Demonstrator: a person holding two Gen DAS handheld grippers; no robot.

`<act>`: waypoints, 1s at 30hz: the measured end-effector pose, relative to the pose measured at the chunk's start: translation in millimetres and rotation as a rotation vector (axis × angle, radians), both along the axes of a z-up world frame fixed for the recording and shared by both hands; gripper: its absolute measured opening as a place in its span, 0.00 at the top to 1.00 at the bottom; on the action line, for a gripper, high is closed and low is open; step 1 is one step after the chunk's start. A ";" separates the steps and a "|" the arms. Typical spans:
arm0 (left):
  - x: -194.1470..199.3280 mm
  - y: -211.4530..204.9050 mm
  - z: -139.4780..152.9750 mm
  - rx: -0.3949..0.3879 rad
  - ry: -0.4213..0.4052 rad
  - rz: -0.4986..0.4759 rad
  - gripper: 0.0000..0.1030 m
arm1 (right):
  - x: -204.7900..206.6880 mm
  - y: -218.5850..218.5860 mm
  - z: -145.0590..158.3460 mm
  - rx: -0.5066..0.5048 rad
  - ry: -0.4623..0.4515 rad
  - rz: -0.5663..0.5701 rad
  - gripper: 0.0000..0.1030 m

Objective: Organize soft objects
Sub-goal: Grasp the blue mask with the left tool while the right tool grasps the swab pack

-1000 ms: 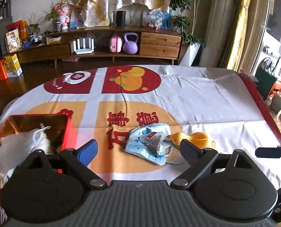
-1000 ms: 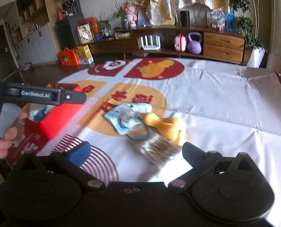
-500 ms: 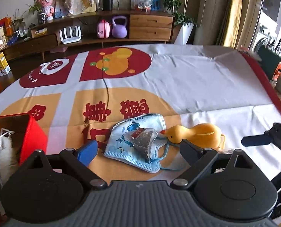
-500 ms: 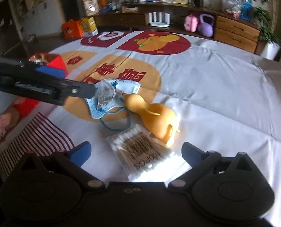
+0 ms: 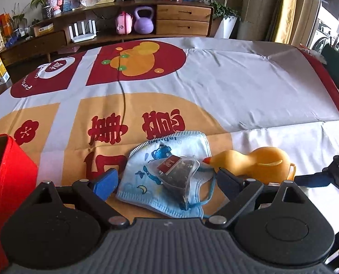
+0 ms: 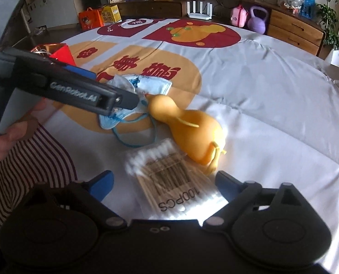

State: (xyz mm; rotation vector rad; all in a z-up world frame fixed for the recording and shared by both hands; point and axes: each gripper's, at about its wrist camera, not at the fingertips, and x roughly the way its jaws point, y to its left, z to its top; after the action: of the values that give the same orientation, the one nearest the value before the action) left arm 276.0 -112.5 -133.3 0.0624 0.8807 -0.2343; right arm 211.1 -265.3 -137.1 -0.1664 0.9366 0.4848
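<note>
Big printed cloth (image 5: 238, 80) first: easy to snag and bunch up under low tips. Red box (image 5: 14, 173) at the left edge, well apart from the pile. Yellow gourd toy (image 5: 260, 164) touching the blue face mask (image 5: 169, 153); could roll away if bumped. Right gripper (image 6: 164, 180) just now closing a little, not pinching yet, swab pack (image 6: 176, 182) between its tips; slippery, might squirt out. Left gripper (image 5: 165, 178) spread wide over the mask, holding nothing; might knock off the little tea bag (image 5: 180, 169) on top.
</note>
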 end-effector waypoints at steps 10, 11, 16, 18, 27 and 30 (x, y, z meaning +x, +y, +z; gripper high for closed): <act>2.0 -3.5 -5.9 -0.015 0.005 -0.034 0.35 | -7.1 0.4 4.5 -0.023 -0.018 -0.040 0.34; 1.6 -3.2 -5.7 -0.016 0.002 -0.033 0.41 | -7.5 0.7 5.0 -0.025 -0.021 -0.047 0.37; 1.1 1.3 -3.4 -0.014 0.001 -0.017 0.64 | -11.2 6.0 6.4 -0.047 -0.032 -0.049 0.48; 1.0 4.1 -2.3 -0.023 0.007 -0.019 0.69 | -13.8 8.0 7.5 -0.056 -0.039 -0.048 0.52; -7.6 9.3 8.5 -0.019 -0.008 -0.032 0.86 | -20.8 10.4 19.0 -0.054 -0.065 -0.082 0.68; -12.4 14.4 13.5 -0.024 -0.008 -0.022 0.87 | -23.8 13.2 21.0 -0.059 -0.064 -0.092 0.69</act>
State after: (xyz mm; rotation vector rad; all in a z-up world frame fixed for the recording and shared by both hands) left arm 263.6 -98.1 -119.8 0.0509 0.8693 -0.2652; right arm 187.3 -252.1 -116.2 -0.1903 0.8926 0.3650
